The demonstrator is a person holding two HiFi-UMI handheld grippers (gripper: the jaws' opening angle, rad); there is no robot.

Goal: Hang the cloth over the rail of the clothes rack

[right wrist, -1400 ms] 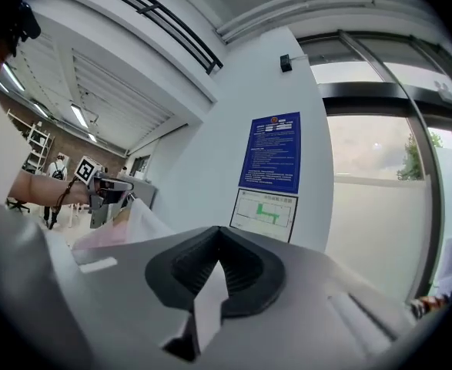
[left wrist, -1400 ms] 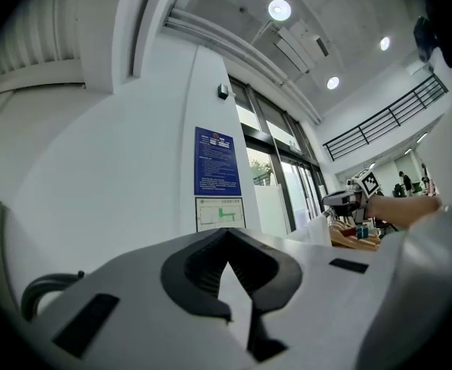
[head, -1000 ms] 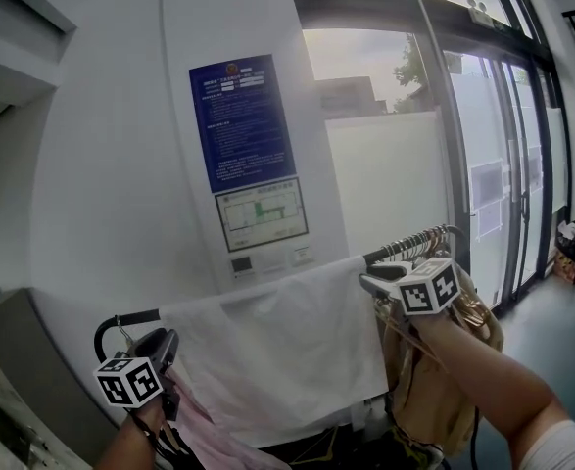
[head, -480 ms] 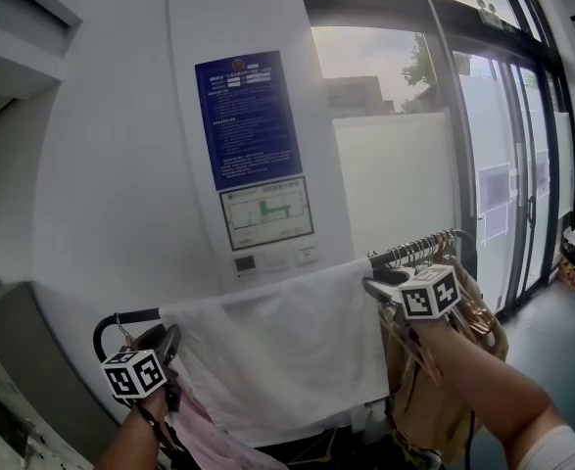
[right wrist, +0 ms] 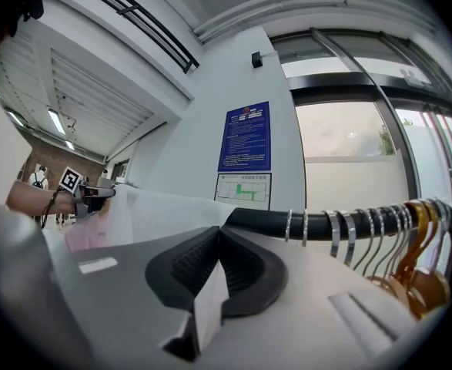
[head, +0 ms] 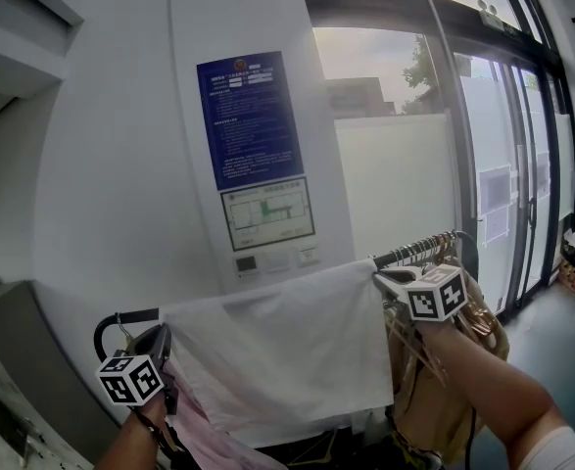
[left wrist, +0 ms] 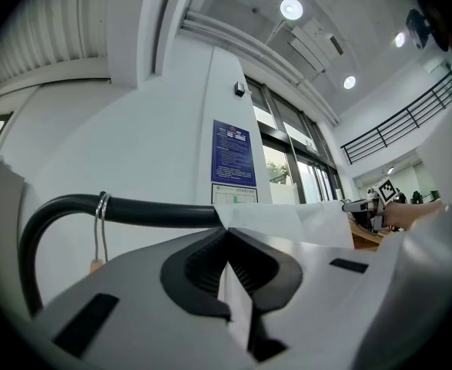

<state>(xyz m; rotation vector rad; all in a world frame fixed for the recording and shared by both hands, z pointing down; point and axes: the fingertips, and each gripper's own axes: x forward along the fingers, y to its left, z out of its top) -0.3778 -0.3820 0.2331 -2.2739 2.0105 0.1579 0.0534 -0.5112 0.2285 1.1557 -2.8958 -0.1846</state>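
what changed: a sec ago both tongs were wide open at the cloth's top corners. Now both have snapped shut on it. The cloth (head: 287, 360) itself looks abt the same, no real shift in the drape afaict.

cloth: white, already over the rail (head: 411, 254). It covers the stretch from near the rail's curved left end to just short of the hangers (head: 436, 245) bunched at the right end. The front flap hangs down well below the rail.

left gripper (head: 158, 339): closed, sitting at the cloth's top left corner by the left end of the rail. From its own cam the jaws (left wrist: 227, 236) are together w/ a fold of white fabric pinched between the ribbed pads. Bare black rail is just behind it.

right gripper (head: 385, 278): also closed, at the cloth's top right corner, right beside the first hangers. Own cam shows a small tab of white fabric clamped between the pads (right wrist: 216, 241), w/ the rail emerging from under the cloth just past it.

what it means: imo the hanging part is basically done, since the cloth is on the rail. Grabbing both top corners looks like a tidy-up grip, prob to tug it straight or even it out. That's a guess tho.

other stuff: pink garment (head: 207, 431) hangs lower down, under the left side of the cloth.
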